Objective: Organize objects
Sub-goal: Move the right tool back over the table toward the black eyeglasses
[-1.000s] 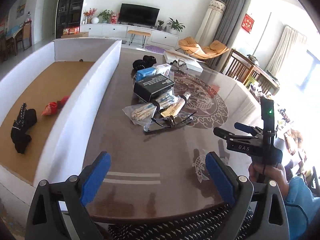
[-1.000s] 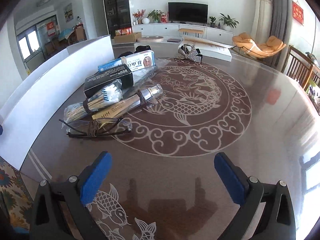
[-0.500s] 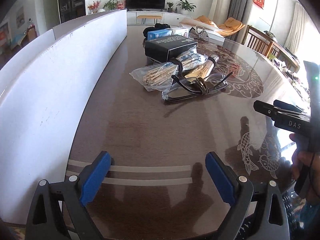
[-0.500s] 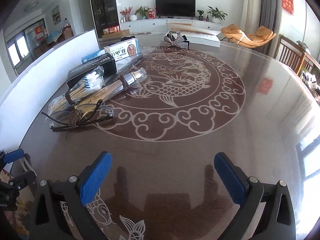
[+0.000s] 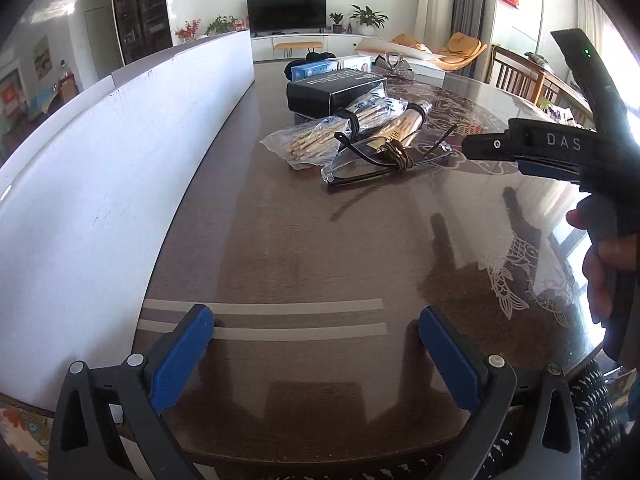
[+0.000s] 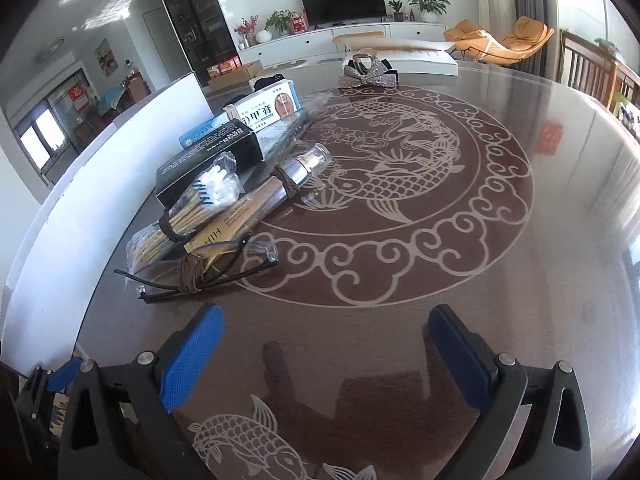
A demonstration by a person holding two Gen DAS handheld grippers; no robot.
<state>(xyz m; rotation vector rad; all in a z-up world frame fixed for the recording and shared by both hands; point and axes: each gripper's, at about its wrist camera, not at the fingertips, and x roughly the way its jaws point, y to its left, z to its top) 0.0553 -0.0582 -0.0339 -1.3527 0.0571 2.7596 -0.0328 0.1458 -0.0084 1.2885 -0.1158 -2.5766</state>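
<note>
- The left wrist view alone shows the right gripper [image 5: 480, 148] from the side, black with "DAS" on its body, held by a hand [image 5: 604, 264] at the right edge; it hovers just right of the cluster of objects.
- The right wrist view alone shows the round fish medallion [image 6: 400, 192] on the table [image 6: 560, 240], a glittery bow [image 6: 368, 74] at the far edge, and a white box [image 6: 266, 110] with red print.
- Both views show the white bin wall [image 5: 100, 200] along the table's left side, and beside it the cluster: a black box [image 5: 336, 88], a bag of cotton swabs [image 5: 320, 140], a tube [image 5: 400, 128] and, nearest the camera, eyeglasses [image 5: 384, 160] tied with a cord.
- The left gripper [image 5: 316, 354] has its blue pads wide apart and opening, with nothing between them (only bare tabletop below).
- The right gripper, in its own view, also stands wide apart and empty; the eyeglasses lie just ahead of its left pad, not touched.
- Compared with a second ago, the left view has dropped: the bin's interior with its dark and red items is no longer visible, and the cluster looms closer in both views.
</note>
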